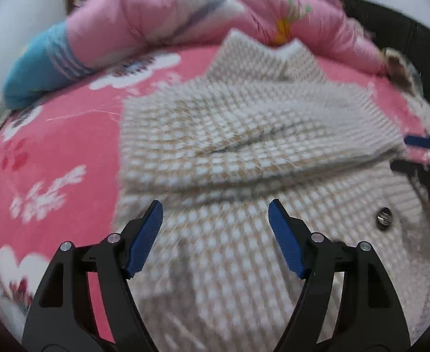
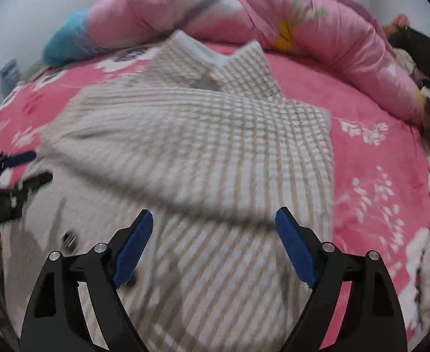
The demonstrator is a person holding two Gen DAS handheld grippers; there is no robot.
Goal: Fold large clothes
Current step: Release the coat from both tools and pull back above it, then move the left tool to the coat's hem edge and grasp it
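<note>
The bed (image 2: 376, 146), under its pink floral sheet, is serving as the folding surface, with a pink quilt (image 2: 185, 8) pushed to the far edge, probably to make room. The checked shirt (image 2: 215, 152) is lying flat across the middle, collar away, sleeves apparently folded across its chest. The left tongs (image 1: 215, 217) and right tongs (image 2: 214, 226) are both hanging spread and empty over its lower half, seemingly lining up for the hem.

A beige-and-white checked coat (image 1: 244, 135) lies on a pink white-flowered sheet (image 1: 68, 135), beside a pink floral quilt (image 2: 244, 8).
</note>
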